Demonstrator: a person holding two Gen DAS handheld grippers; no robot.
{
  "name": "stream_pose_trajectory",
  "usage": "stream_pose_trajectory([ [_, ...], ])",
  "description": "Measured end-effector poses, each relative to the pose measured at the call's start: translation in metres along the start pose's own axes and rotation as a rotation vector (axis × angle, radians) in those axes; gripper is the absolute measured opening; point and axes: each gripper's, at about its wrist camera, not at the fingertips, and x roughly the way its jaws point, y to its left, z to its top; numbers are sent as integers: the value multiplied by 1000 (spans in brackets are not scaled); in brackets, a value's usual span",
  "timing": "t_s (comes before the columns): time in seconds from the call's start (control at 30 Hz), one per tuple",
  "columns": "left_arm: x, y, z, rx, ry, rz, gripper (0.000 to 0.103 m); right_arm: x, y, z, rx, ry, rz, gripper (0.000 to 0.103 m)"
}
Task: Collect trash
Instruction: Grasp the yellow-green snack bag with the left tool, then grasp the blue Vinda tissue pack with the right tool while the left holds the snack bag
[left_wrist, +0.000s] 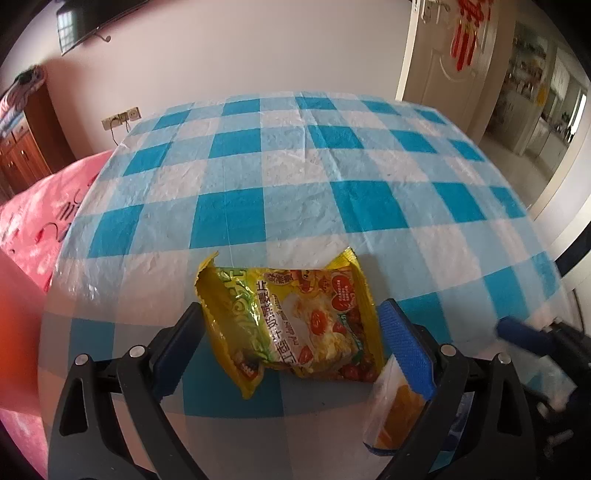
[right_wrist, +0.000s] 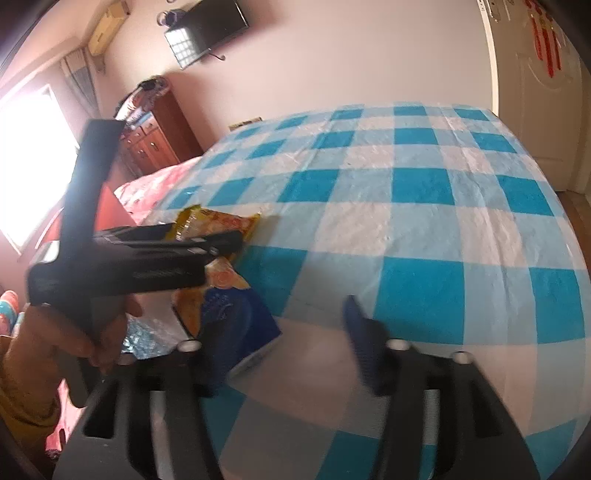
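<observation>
On the near part of a blue checked tablecloth, the left gripper straddles a yellow noodle wrapper, jaws unclenched, ready to grab it as trash; right gripper open, empty.

Torn yellow noodle wrapper lies crumpled beside an orange-and-clear packet.
</observation>
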Motion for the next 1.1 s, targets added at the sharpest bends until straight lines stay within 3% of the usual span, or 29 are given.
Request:
stream_pose_trajectory([
  [0.1,2,0,1,2,-1,18,95,0,3,1,-14,-3,24,77],
  [0.23,7,6,1,-36,4,16,94,5,9,3,-37,12,42,78],
  [0.3,7,8,1,-58,2,5,87,8,15,3,-60,17,41,83],
  [0.6,4,9,-3,-64,-23,16,75,23,34,4,-136,50,28,84],
  [0.83,-1,19,-4,-113,-38,-22,58,30,37,3,-148,80,23,84],
  [1.1,-9,27,-9,-135,-53,-48,52,34,40,3,-169,90,11,89],
])
